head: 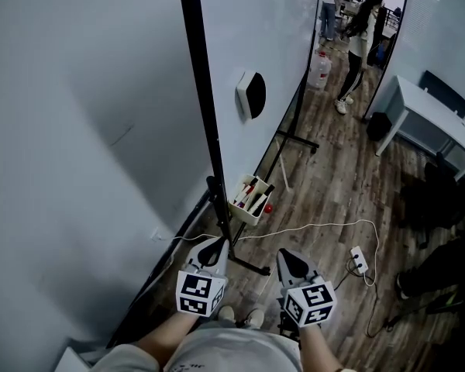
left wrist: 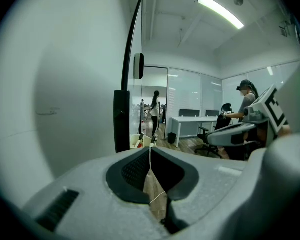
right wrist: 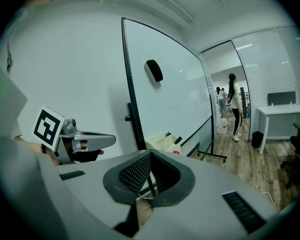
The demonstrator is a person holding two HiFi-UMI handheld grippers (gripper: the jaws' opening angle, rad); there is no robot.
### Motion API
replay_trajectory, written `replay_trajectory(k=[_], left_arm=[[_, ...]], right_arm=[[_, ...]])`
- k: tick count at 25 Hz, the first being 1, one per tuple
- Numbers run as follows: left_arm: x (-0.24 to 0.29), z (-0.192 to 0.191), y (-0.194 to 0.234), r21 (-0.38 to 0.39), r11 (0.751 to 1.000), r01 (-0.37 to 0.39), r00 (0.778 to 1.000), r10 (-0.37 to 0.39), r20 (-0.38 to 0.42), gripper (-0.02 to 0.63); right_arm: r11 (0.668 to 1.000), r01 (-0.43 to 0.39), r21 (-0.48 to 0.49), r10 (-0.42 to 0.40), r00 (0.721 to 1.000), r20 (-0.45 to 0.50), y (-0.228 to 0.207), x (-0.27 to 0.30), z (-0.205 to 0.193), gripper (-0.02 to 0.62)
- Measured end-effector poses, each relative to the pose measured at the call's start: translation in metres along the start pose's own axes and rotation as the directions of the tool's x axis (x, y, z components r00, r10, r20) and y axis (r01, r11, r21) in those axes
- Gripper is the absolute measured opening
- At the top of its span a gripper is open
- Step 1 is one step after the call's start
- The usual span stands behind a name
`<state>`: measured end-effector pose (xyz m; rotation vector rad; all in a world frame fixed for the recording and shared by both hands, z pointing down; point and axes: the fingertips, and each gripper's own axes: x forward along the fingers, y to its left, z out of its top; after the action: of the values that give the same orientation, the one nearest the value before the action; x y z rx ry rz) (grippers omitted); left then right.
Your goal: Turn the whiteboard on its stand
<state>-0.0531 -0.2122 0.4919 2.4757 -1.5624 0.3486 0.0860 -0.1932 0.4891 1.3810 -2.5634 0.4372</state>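
The whiteboard [head: 256,37] stands almost edge-on to me, its black frame edge [head: 205,107] running down to the stand's post [head: 219,208]. A black eraser [head: 251,94] sticks to its white face. My left gripper [head: 212,248] is shut and empty, its tip just short of the post and apart from it. My right gripper [head: 288,259] hangs beside it, also shut with nothing in it. In the left gripper view the frame edge [left wrist: 128,69] and post [left wrist: 121,120] rise just ahead. The right gripper view shows the board's face [right wrist: 177,94] and eraser [right wrist: 153,70].
A marker tray [head: 246,201] hangs at the board's lower edge. The stand's foot [head: 246,265] lies by my feet. A white cable [head: 318,226] and power strip [head: 359,260] cross the wood floor. A white desk [head: 430,115], dark chairs [head: 442,200] and a person [head: 358,45] are at right.
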Motion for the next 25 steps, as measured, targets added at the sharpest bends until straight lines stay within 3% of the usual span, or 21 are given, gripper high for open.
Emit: replay_trajectory(k=[8, 25], left_arm=[[0.017, 0.002, 0.024, -0.007, 1.0, -0.021, 1.0, 0.021, -0.007, 0.031], [0.046, -0.003, 0.046, -0.031, 0.999, -0.023, 0.999, 0.021, -0.04, 0.217]], right_arm=[[1.0, 0.006, -0.008, -0.006, 1.0, 0.004, -0.006, 0.021, 0.011, 0.006], [1.0, 0.021, 0.005, -0.021, 1.0, -0.001, -0.013, 0.039, 0.014, 0.006]])
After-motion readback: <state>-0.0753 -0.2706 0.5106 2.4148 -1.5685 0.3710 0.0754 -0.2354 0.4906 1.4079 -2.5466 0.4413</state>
